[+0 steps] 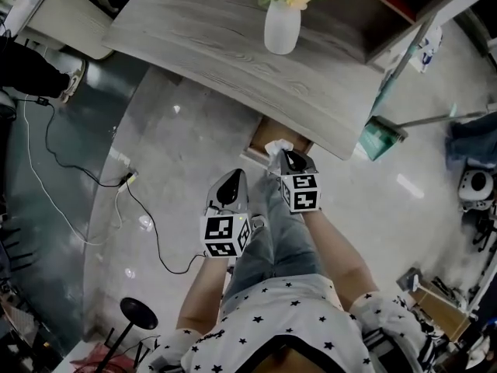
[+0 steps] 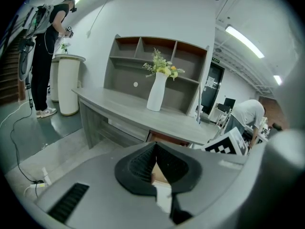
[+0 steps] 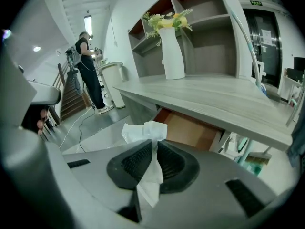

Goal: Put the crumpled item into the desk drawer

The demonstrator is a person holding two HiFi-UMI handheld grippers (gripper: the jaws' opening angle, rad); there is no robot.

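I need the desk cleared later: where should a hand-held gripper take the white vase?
Grip the vase at its upper half, where it looks slimmer than the base, below the flowers. Come level from the front of the desk: it stands upright, shelves behind.

Head view: overhead, looking steeply down. Both gripper views: low, near, facing worktop [image 2: 143, 113]. All three share vase [image 2: 157, 92] and drawer [image 3: 190, 130].

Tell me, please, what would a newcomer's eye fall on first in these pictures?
First, the crumpled white tissue, pinched between the fingers of the right gripper and held close to the open drawer beneath the grey desk. Next, the white vase of yellow flowers standing on the desk top.
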